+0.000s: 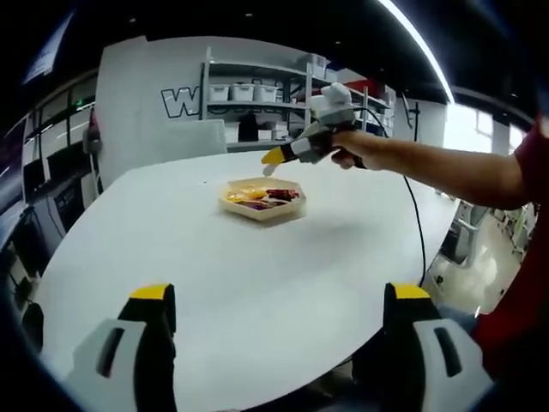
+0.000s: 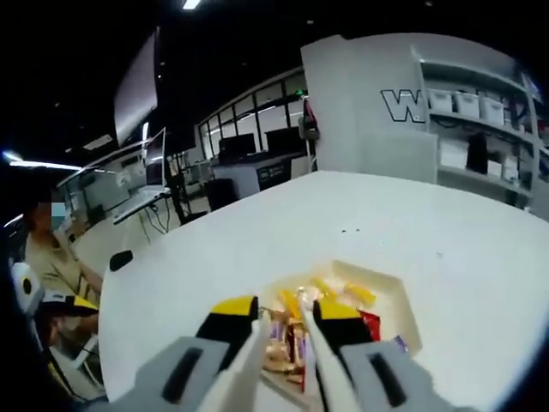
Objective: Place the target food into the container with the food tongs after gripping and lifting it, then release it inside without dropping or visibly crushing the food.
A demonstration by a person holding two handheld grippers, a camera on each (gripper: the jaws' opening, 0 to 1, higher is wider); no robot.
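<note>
1. Right gripper (image 2: 285, 319): its yellow-tipped jaws stand close together, shut on the food tongs (image 2: 283, 365). The two pale arms of the tongs run forward between the jaws, with a narrow gap between the arms. I cannot tell whether anything is pinched at the tips of the tongs.
2. In the left gripper view the right gripper (image 1: 302, 148) shows from the side, held in a person's hand (image 1: 350, 148) above the far edge of the tray (image 1: 233, 202). Its tip points down toward the tray and is apart from it.
3. Left gripper (image 1: 281, 302): jaws wide apart, nothing between them. It hangs over the near edge of the table (image 1: 257, 283), well apart from the tray.
4. The tray is a shallow cream container with angled sides and lies on the table. Inside it are mixed snacks (image 2: 326, 313): yellow pieces, a red wrapper, some purple ones. In the right gripper view the tongs sit directly above these, with the tips over the near part of the tray (image 2: 401, 302).
5. The table is white, with rounded corners, and smooth.
6. Room, relative to the tray: behind it stands a white wall with large letters (image 1: 178, 103), and beside that a shelf (image 1: 257, 90) with white bins. A cable (image 1: 419, 225) hangs from the right gripper past the table edge.
7. In the right gripper view a seated person (image 2: 53, 257) is beyond the table's left edge, near desks with monitors (image 2: 236, 146).
</note>
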